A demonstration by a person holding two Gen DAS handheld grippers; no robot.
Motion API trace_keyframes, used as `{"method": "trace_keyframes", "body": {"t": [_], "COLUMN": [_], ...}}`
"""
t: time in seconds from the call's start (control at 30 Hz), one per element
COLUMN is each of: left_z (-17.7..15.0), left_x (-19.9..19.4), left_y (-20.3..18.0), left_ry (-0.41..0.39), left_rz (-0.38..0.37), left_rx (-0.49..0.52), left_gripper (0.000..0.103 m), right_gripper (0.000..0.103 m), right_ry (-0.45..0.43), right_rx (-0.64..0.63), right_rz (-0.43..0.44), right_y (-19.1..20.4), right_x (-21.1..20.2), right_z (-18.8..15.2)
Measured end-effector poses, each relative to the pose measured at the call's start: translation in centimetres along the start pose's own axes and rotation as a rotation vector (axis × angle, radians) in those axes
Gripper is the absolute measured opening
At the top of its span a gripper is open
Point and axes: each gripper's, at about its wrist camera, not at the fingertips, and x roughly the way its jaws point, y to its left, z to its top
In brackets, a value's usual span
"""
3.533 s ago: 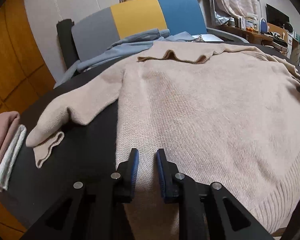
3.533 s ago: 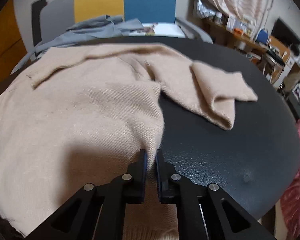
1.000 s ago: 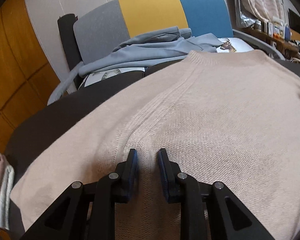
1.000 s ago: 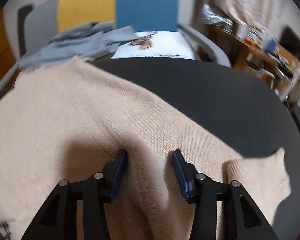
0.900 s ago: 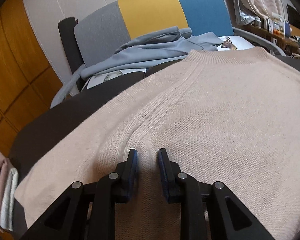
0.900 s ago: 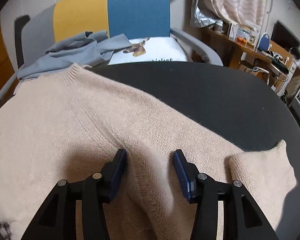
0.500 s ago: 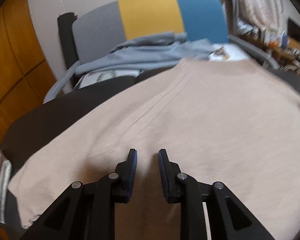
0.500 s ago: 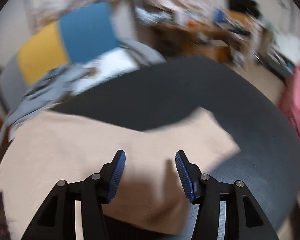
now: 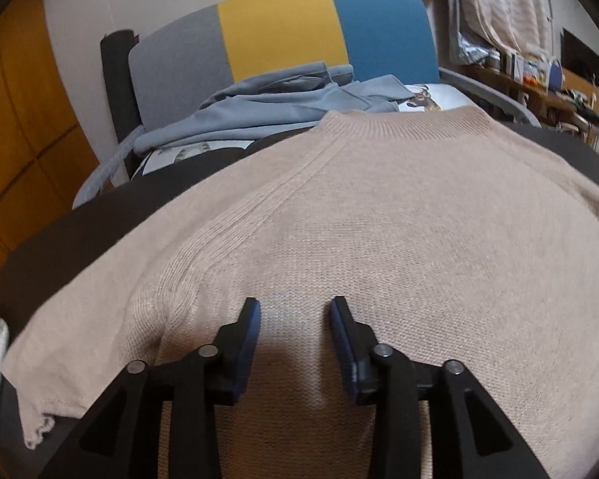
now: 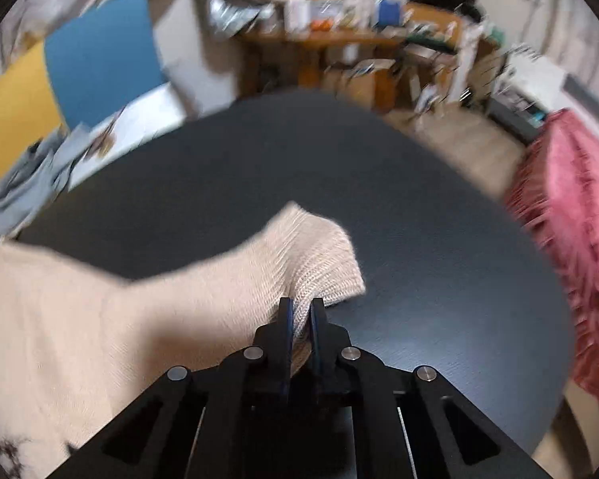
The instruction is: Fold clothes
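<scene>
A lived-in home room: a padded tricolour chair [image 9: 283, 36] heaped with grey clothes [image 9: 275, 107], hanging laundry [image 9: 495, 4], a cluttered wooden desk [image 10: 359, 36].

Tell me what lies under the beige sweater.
The beige sweater lies spread on a dark round table, bare along its far edge. Whatever sits beneath the knit's middle is covered and cannot be seen.
</scene>
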Motion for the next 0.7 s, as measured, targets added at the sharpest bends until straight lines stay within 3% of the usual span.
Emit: {"method": "trace_keyframes", "body": {"t": [0.1, 0.2, 0.27, 0.4, 0.47, 0.57, 0.7], "left_z": [-0.1, -0.1, -0.1, -0.2, -0.3, -0.3, -0.3], "left_x": [0.0, 0.0, 0.0, -0.1, -0.2, -0.1, -0.1], "left_y": [0.0, -0.5, -0.8, -1.2, -1.1, -1.2, -1.3], "left_ry": [0.0, -0.007, -0.011, -0.015, -0.016, -0.017, -0.019], "left_rz": [0.006, 0.035, 0.058, 0.079, 0.08, 0.084, 0.095], "left_rx": [-0.008, 0.015, 0.034, 0.05, 0.051, 0.055, 0.064], "left_gripper": [0.044, 0.044, 0.044, 0.044, 0.044, 0.044, 0.044], "right_gripper": [0.008, 0.008, 0.008, 0.012, 0.02, 0.033, 0.033], "right_ry": [-0.061, -0.062, -0.033, 0.112, 0.031, -0.133, -0.049], "right_rx": [0.022, 0.066, 0.072, 0.089, 0.13, 0.074, -0.113], "right_rz": [-0.097, -0.197, -0.248, -0.294, -0.305, -0.178, 0.004], "right_y": [-2.4, -5.6, -7.2, -8.1, -7.6, -3.1, 4.4], "right_x": [-0.6, 0.5, 1.7, 4.5, 2.3, -1.3, 0.0], "right_z": [2.0, 3.6, 4.0, 2.5, 1.8, 1.0, 0.0]}}
